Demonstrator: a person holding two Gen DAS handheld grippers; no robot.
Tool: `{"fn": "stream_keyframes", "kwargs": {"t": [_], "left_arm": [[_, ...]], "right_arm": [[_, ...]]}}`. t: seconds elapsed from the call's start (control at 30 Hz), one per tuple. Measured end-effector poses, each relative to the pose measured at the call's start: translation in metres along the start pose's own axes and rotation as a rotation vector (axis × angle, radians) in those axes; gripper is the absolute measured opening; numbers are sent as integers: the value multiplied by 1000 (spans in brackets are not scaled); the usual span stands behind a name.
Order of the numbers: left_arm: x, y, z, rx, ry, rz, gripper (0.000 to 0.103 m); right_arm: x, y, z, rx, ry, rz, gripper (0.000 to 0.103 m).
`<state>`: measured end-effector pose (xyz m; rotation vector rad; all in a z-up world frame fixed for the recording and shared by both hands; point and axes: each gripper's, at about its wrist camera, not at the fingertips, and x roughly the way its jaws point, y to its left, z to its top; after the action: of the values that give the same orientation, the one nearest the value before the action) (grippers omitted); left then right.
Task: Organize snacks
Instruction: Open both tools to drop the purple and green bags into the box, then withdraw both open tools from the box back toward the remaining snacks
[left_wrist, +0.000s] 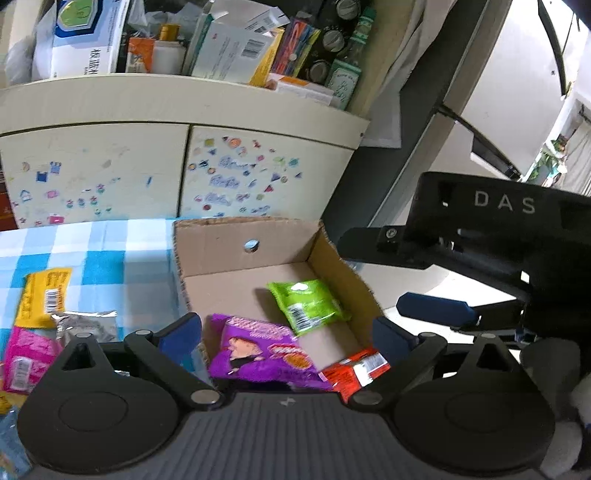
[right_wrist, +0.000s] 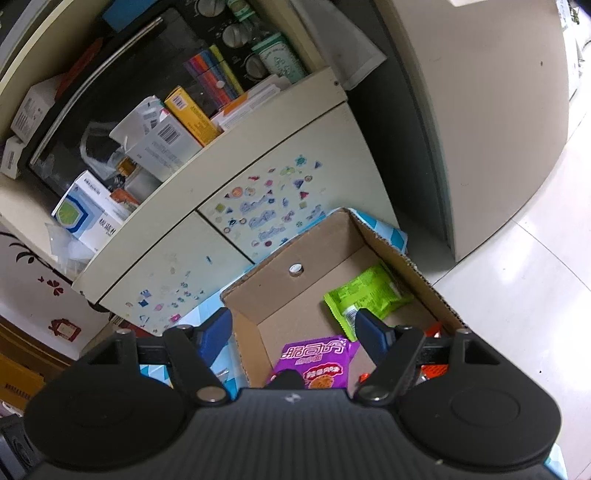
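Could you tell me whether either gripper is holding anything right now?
Nothing is held: the left gripper and right gripper both hang open above the cardboard box.

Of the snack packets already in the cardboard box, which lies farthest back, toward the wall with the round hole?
The green packet; the purple packet and red packet lie at the near end.

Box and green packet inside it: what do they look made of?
Box: corrugated cardboard, matte brown; the fluted, jagged cut edge shows along its rim. Green packet: probably thin plastic film, glossy; it wrinkles, catches light and has crimped ends.
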<state>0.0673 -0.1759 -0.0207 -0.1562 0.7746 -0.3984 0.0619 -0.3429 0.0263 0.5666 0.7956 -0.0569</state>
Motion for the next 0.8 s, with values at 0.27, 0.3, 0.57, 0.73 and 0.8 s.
{"fn": "stream_keyframes", "kwargs": {"t": [0.27, 0.3, 0.57, 0.73, 0.8], "left_arm": [[-12, 13, -1, 19, 55, 78, 100], [-14, 15, -1, 24, 57, 87, 100], [-35, 40, 1, -4, 63, 134, 100], [-51, 63, 3, -31, 64, 179, 100], [-59, 73, 3, -39, 66, 201, 100]], "right_arm": [[9, 13, -8, -50, 43, 21, 76], [10, 14, -10, -55, 47, 22, 76], [16, 30, -20, -109, 74, 51, 76], [19, 41, -26, -154, 80, 62, 76], [20, 46, -29, -168, 87, 71, 76]]}}
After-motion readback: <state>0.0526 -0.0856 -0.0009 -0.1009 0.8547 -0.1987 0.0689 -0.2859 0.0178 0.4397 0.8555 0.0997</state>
